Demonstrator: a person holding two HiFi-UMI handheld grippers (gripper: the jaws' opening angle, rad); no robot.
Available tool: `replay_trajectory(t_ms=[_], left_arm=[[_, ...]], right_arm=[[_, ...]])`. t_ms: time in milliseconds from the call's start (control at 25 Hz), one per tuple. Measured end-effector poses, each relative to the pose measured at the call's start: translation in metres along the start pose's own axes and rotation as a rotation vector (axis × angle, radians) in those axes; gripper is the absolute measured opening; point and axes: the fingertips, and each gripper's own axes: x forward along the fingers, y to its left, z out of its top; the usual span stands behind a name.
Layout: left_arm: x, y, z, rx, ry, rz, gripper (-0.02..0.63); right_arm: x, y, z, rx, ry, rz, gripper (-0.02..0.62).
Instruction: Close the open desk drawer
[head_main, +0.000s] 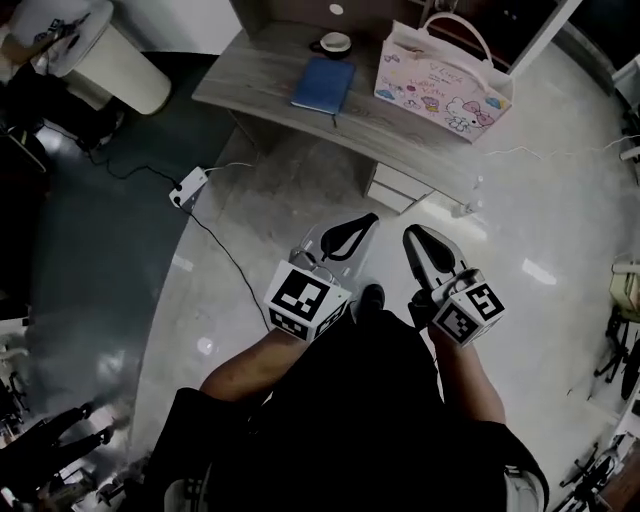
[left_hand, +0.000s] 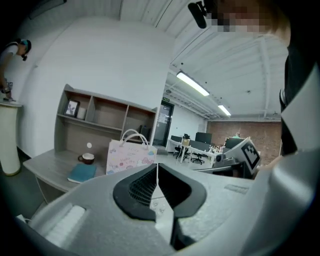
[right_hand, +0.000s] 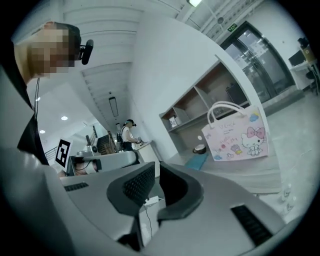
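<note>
The grey desk (head_main: 250, 75) stands ahead of me at the top of the head view. Below its front edge a white drawer (head_main: 398, 186) sticks out open. Both grippers are held up over the floor, short of the drawer and apart from it. My left gripper (head_main: 350, 235) (left_hand: 157, 165) has its tips together and holds nothing. My right gripper (head_main: 425, 245) (right_hand: 156, 167) shows a narrow gap between its jaws, and nothing is in that gap. In both gripper views the desk lies well beyond the jaws.
On the desk lie a blue notebook (head_main: 323, 84), a cup (head_main: 334, 43) and a pink cartoon tote bag (head_main: 440, 75). A white power strip (head_main: 188, 187) with a cable is on the floor at the left. A white bin (head_main: 110, 60) stands left of the desk.
</note>
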Motion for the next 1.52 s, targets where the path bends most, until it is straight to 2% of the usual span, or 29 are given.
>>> replay_trajectory(t_ms=[240, 520, 1040, 1520], left_arm=[[-0.046, -0.035, 0.05, 0.062, -0.072, 0.002, 0.015], [-0.065, -0.048, 0.069, 0.091, -0.103, 0.038, 0.015], [-0.068, -0.048, 0.08, 0.143, -0.108, 0.058, 0.015], [-0.075, -0.039, 0.079, 0.136, -0.109, 0.077, 0.015]], right_arm=[[-0.024, 0.069, 0.048, -0.131, -0.021, 0.088, 0.026], [-0.049, 0.09, 0.069, -0.273, -0.01, 0.082, 0.012], [-0.052, 0.09, 0.081, -0.282, -0.039, 0.079, 0.012], [-0.043, 0.095, 0.077, -0.275, -0.029, 0.096, 0.011]])
